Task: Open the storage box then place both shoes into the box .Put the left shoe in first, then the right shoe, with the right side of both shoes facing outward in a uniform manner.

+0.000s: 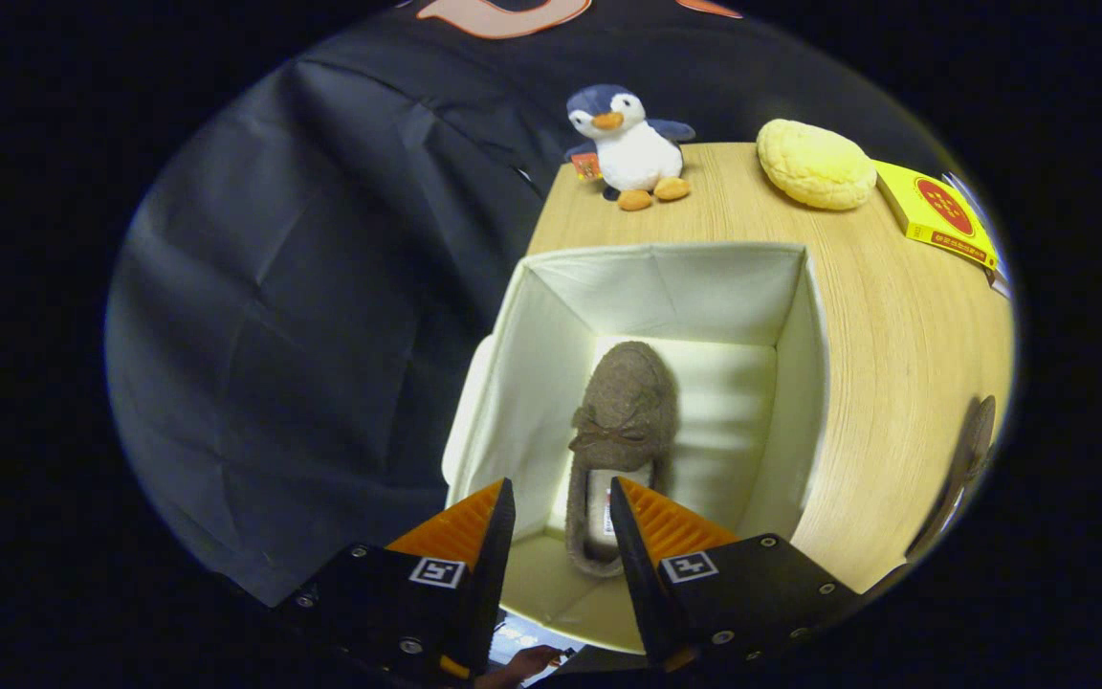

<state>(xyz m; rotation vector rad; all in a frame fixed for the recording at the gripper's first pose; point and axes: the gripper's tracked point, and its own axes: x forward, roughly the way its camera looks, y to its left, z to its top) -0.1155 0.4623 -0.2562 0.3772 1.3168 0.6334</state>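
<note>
Your gripper [562,536] hangs over the near rim of the open storage box [804,383], its fingers spread apart and grasping nothing, with one brown shoe [626,421] lying on the box floor just ahead of and between them, toe pointing away from you. Around the box you have the wooden table [905,354], where a second shoe [967,459] lies well off to the right; beyond the box sit a round yellow cushion [816,165], a plush penguin [629,145] and a yellow packet [936,212].

Penguin toy [629,145], yellow bun [815,164], yellow box [936,212]
</note>
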